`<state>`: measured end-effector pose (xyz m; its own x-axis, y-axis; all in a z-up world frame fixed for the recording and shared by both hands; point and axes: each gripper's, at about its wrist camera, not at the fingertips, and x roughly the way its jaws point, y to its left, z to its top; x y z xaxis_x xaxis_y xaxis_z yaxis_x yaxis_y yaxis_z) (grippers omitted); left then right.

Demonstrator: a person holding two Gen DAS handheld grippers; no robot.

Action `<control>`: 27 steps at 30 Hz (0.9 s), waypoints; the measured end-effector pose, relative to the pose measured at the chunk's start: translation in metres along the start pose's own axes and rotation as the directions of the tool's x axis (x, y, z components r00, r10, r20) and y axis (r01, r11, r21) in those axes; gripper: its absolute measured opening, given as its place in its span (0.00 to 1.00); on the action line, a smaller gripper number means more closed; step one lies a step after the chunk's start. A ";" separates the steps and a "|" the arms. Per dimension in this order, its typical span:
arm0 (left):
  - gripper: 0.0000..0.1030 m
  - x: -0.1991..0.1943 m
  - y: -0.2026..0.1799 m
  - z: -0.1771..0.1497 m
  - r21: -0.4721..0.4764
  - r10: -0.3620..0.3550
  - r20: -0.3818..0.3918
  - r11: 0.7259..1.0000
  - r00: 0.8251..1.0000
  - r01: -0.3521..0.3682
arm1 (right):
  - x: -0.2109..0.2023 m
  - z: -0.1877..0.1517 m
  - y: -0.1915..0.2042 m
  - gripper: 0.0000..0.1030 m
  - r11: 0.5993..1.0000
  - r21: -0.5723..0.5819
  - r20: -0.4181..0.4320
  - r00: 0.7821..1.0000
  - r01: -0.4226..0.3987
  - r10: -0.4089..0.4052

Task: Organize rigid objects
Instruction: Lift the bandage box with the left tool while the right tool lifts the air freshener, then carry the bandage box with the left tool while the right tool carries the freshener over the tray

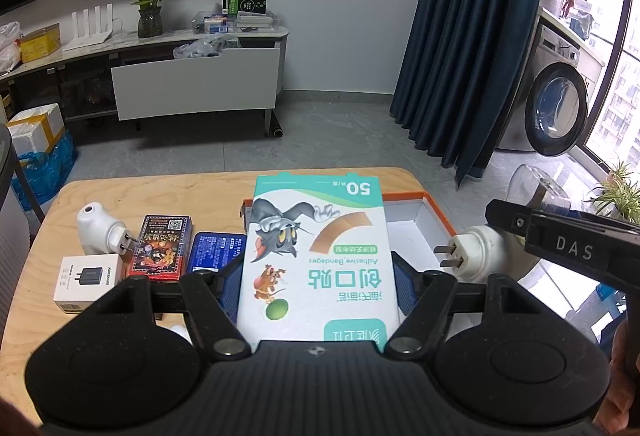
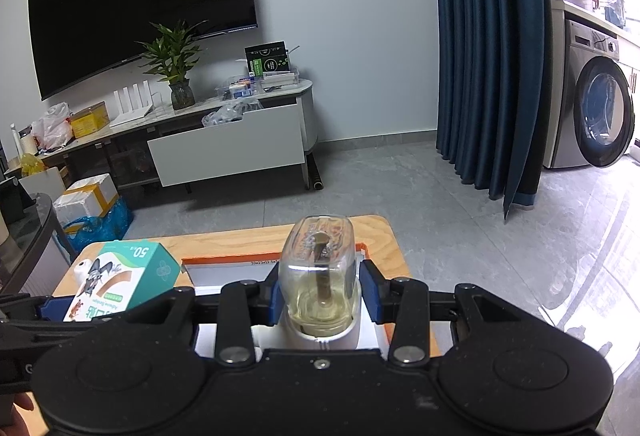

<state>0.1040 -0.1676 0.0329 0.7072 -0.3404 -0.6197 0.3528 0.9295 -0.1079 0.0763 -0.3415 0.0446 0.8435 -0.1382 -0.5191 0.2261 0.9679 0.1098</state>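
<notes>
Firmly, left gripper (image 1: 318, 288) clamps bandage box (image 1: 316, 256).

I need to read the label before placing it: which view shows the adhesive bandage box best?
The left wrist view: the adhesive bandage box fills the centre, its whole printed face visible, upside down, between the left gripper fingers. The right wrist view shows it only small and angled at lower left.

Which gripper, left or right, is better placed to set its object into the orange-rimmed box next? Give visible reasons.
Probably the right gripper: its plug-in vaporizer already hangs over the orange-rimmed box. The left gripper holds the bandage box nearer the box's left edge.
</notes>
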 end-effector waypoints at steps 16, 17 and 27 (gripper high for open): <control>0.70 0.002 0.001 -0.003 -0.004 0.002 0.001 1.000 1.000 -0.002 | 0.005 0.002 -0.001 0.47 1.000 0.000 0.000 1.000 -0.002 0.002; 0.70 0.001 0.001 -0.004 -0.005 0.002 0.001 1.000 1.000 -0.002 | 0.006 0.003 -0.001 0.47 1.000 0.000 0.000 1.000 -0.002 0.002; 0.70 0.000 -0.001 -0.004 0.000 0.001 0.007 1.000 1.000 -0.001 | 0.004 0.001 0.003 0.47 1.000 0.004 0.003 1.000 -0.002 0.002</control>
<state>0.1012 -0.1676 0.0304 0.7118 -0.3400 -0.6147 0.3516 0.9300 -0.1072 0.0810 -0.3399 0.0441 0.8452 -0.1373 -0.5164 0.2268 0.9672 0.1140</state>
